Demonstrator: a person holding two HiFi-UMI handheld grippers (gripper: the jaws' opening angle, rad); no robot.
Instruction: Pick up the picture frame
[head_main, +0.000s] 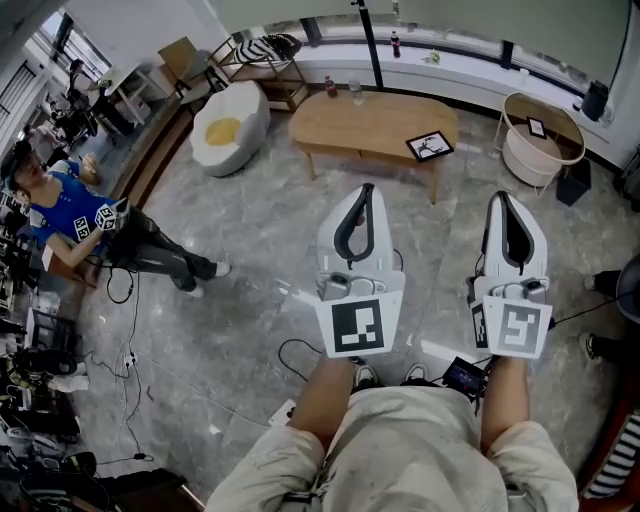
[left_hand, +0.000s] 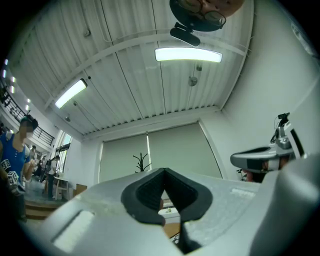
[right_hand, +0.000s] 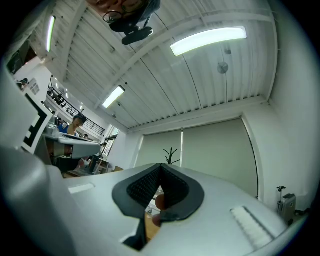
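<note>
The picture frame (head_main: 430, 146) is a flat rectangle with a dark border and a pale picture. It lies face up at the right end of the table (head_main: 350, 125), close to the near edge. The table is light wood, oblong with rounded ends. The floor (head_main: 250, 250) is glossy grey stone-pattern tile.

The left gripper (head_main: 365, 189) and right gripper (head_main: 501, 198) have smooth pale-grey moulded shells that taper to a point. Each carries a white cube with black square markers at its rear. The jaw pads are black ribbed rubber and enclose a teardrop-shaped hollow.

In the left gripper view, the left gripper (left_hand: 164, 171) has its jaws closed tip to tip with nothing clamped. In the right gripper view, the right gripper (right_hand: 160, 167) is likewise fully closed and empty.

Both tools are held side by side in front of the person's legs, pointing toward the table and angled slightly upward. Both are well apart from the frame.
</note>
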